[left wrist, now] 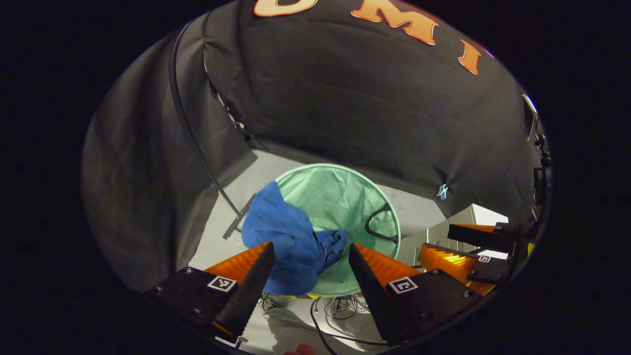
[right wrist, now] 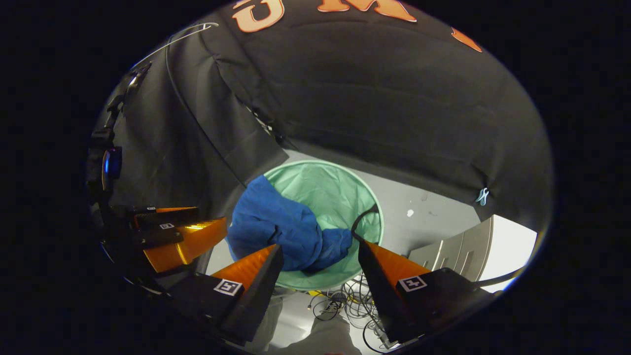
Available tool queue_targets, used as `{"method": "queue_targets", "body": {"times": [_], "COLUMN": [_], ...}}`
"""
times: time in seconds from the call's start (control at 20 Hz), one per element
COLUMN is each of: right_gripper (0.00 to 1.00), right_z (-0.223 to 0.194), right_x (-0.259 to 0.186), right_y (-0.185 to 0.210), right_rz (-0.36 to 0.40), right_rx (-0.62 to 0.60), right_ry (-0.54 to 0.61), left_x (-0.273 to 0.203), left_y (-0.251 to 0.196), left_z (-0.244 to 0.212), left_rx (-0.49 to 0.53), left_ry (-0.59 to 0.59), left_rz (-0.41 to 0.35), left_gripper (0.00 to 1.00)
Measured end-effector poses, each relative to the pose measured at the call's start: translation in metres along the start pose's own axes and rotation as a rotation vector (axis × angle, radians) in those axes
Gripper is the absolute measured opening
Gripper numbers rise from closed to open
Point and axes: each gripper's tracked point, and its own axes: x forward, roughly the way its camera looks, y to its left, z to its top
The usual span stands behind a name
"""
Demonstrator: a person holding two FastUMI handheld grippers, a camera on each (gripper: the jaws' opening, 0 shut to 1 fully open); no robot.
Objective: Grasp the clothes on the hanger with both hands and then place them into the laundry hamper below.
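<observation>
The left claw [left wrist: 310, 256] is hanging open and empty above the green laundry hamper [left wrist: 345, 197]. The blue garment [left wrist: 288, 241] is lying bunched inside, draping over the hamper's left rim. The right claw [left wrist: 473, 251] is showing at right, also open.

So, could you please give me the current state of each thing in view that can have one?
blue garment: crumpled, draped over the hamper's rim, partly inside, released.
laundry hamper: upright, open-topped, standing on the floor.
left gripper: jaws open, holding nothing, above the hamper.
right gripper: jaws open, holding nothing, above the hamper.
cables: loose and tangled on the floor beside the hamper.
</observation>
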Motion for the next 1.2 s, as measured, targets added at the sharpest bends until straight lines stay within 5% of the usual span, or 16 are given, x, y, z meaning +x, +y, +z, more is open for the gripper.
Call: {"method": "queue_targets", "body": {"times": [0.25,0.3,0.5,0.55,0.65,1.2], "right_gripper": [0.99,0.92,0.99,0.92,0.99,0.99], "right_z": [0.055,0.064,0.106,0.116,0.142,0.236], "right_x": [-0.042,-0.052,-0.092,-0.103,-0.132,-0.28], "right_y": [0.009,0.013,0.022,0.022,0.028,0.026], "right_rz": [0.009,0.012,0.025,0.026,0.033,0.038], "right_rx": [-0.014,-0.019,-0.033,-0.038,-0.042,-0.065], "right_ry": [-0.157,-0.185,-0.304,-0.337,-0.409,-0.766], "left_x": [-0.037,-0.045,-0.077,-0.088,-0.116,-0.274], "left_y": [0.01,0.01,0.011,0.01,0.009,0.011], "left_z": [0.054,0.061,0.1,0.111,0.13,0.226], "left_rx": [-0.021,-0.034,-0.077,-0.077,-0.062,-0.051], "left_ry": [-0.155,-0.174,-0.283,-0.316,-0.384,-0.817], "left_rz": [0.018,0.02,0.027,0.028,0.028,0.038], "left_gripper": [0.97,0.97,0.97,0.97,0.97,0.95]}}
